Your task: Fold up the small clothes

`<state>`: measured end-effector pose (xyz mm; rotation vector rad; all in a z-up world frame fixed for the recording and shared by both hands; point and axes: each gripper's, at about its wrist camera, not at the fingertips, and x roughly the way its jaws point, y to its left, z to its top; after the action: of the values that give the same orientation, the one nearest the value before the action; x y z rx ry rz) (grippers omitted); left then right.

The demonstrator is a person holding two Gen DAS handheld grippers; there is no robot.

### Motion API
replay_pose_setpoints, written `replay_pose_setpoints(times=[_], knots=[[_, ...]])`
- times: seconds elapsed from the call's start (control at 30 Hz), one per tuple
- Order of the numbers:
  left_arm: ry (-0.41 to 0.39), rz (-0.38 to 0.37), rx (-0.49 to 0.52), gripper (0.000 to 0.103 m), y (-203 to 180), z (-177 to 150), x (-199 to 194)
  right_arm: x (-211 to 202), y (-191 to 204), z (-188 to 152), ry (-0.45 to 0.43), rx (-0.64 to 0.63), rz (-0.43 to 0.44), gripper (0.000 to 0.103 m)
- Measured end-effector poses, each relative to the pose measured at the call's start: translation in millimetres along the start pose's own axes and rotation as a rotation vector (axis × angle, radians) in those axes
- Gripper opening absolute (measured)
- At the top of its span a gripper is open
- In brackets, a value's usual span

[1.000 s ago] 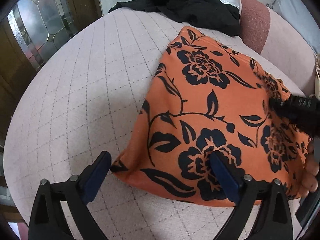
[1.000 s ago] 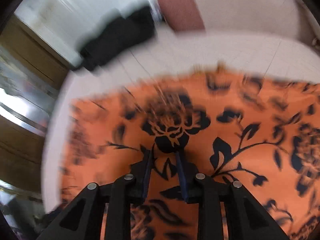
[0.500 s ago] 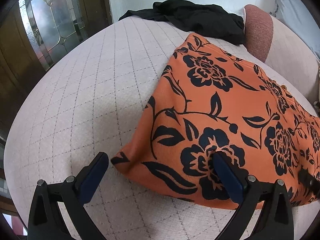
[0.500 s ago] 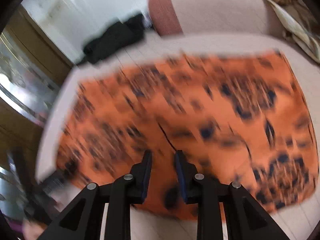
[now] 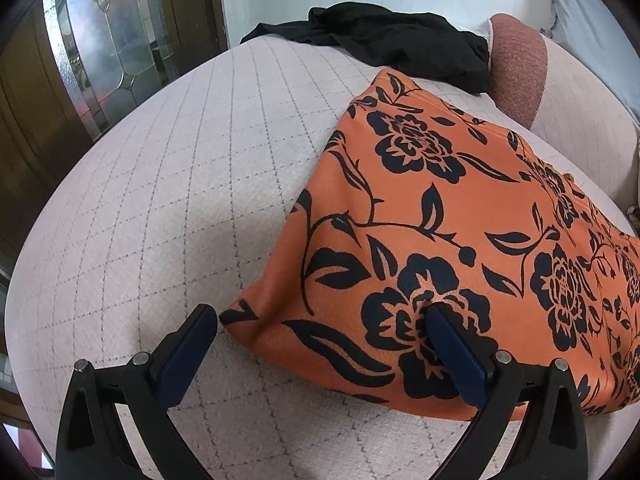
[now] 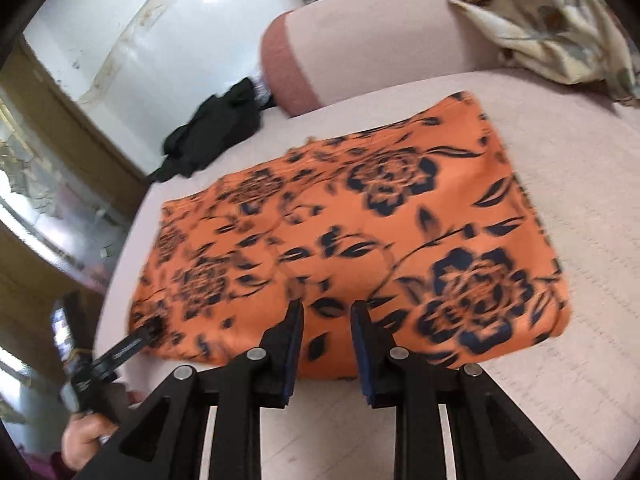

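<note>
On the pink quilted sofa seat [image 5: 168, 184] lies the orange floral garment [image 5: 440, 232], already folded into a flat rectangle, with a black garment [image 5: 392, 44] bunched well apart at the far end and a patterned cloth [image 6: 540, 20] on the backrest. Your left hand-held gripper [image 5: 320, 332] is wide open, straddling the near left corner; one pad sits on the cloth, the other on the bare seat, nothing pinched. Your right hand-held gripper [image 6: 326, 336] hangs over the near edge with a narrow gap between its pads, nothing in them. Fabric looks light, soft and floppy, likely a bit slippery, so it'll sag and the layers may slide apart. Pinch through all layers at the two near corners, close to the edge, not mid-panel. Lift both together and keep the edge taut.
</note>
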<state>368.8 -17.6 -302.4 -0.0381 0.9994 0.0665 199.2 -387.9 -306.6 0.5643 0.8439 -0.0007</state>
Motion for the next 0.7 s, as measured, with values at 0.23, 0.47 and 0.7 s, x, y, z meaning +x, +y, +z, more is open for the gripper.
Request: replay_pose_setpoints(times=[0.23, 0.47, 0.7], knots=[[-0.005, -0.004, 0.004, 0.103, -0.2, 1.2, 2.6, 31.1, -22.9, 2.0, 0.081, -0.015, -0.093, 0.028], [-0.020, 0.021, 0.012, 0.103, -3.7, 0.9, 0.3, 15.6, -29.8, 8.4, 0.019, 0.065, -0.003, 0.029], [0.041, -0.031, -0.087, 0.103, 10.3, -2.0, -4.2, 33.4, -21.9, -1.1, 0.038, 0.042, -0.027, 0.075]])
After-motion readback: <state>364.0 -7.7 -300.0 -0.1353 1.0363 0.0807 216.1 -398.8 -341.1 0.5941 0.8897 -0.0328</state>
